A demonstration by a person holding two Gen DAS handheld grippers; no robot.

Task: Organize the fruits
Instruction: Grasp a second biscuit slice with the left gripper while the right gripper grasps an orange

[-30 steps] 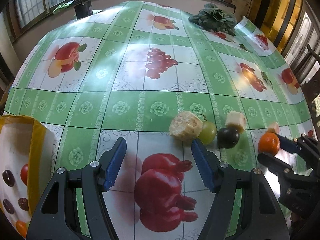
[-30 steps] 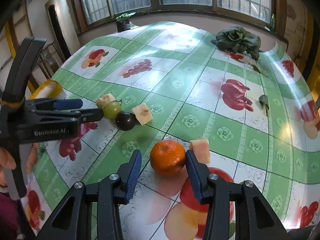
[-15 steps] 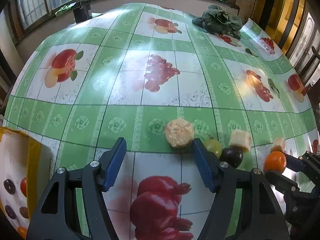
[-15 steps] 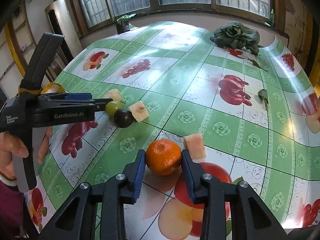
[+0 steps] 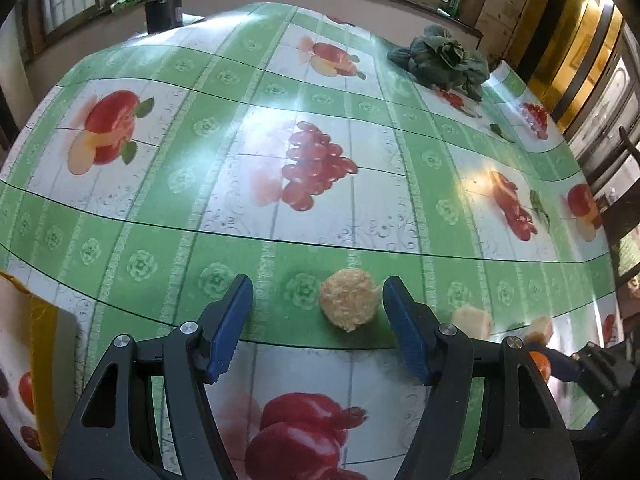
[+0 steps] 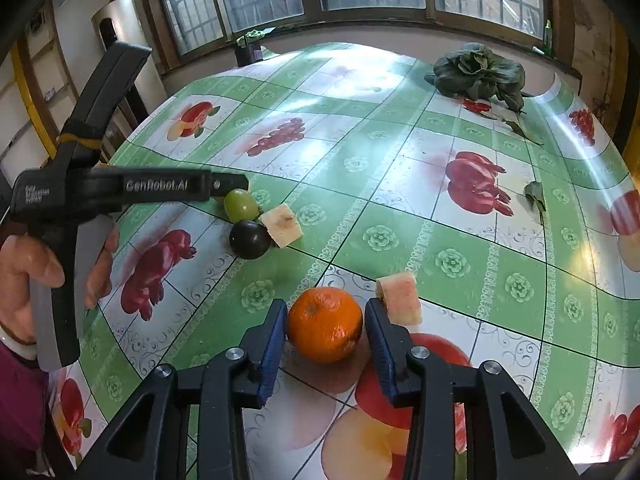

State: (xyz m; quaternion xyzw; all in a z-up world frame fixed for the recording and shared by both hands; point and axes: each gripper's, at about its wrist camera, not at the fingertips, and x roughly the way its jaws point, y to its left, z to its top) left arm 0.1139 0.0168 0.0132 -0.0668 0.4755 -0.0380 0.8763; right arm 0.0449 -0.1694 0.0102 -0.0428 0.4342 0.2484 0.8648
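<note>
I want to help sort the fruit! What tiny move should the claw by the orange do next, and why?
Probably squeeze shut again. The right claw has the orange sitting between its blue pads, but its jaws are opening just now, with a thin gap showing on the right side. The orange rests on the tablecloth, so a firm grip seems needed before lifting it.

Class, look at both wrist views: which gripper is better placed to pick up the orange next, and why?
The right gripper: the orange sits between its opening jaws. The left gripper is open around the pale round piece.
</note>
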